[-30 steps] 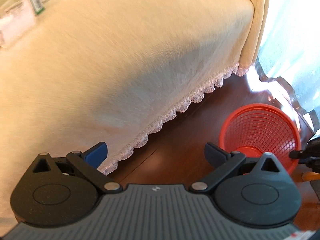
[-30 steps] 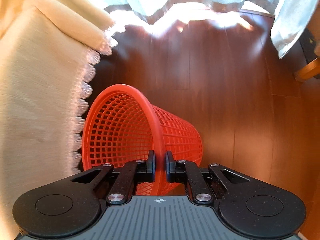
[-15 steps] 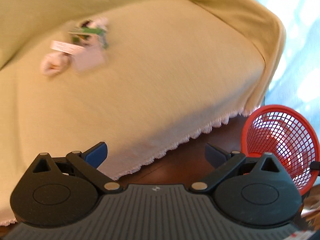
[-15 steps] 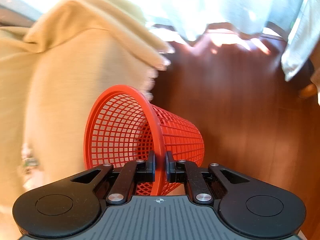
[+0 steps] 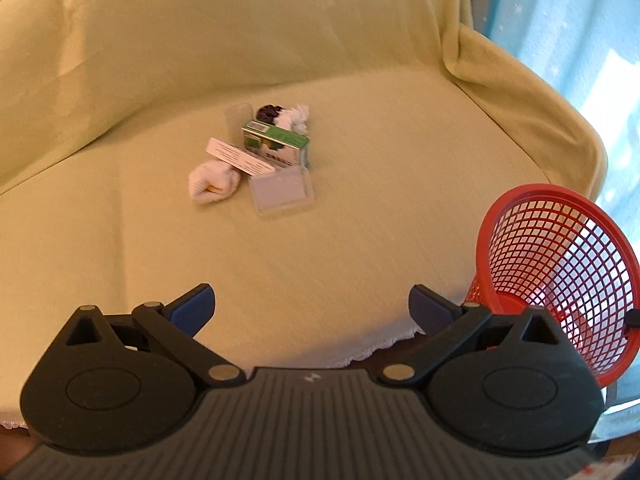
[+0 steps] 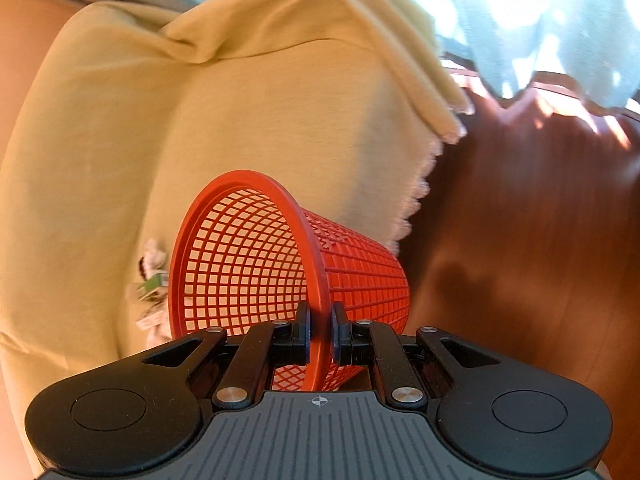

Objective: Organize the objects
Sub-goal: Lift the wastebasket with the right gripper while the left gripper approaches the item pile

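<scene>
Right gripper is pinching the rim of one red mesh basket, tilted, long axis running away from the claw, mouth facing left toward the sofa. Left gripper is hanging spread wide, empty, over the yellow-covered seat; ahead of it are lying one green box, one white sock, one clear case. Wood floor to the right.

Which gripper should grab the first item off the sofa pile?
Left. The left gripper is open and empty, facing the pile on the sofa. The right gripper is shut on the basket rim.
</scene>
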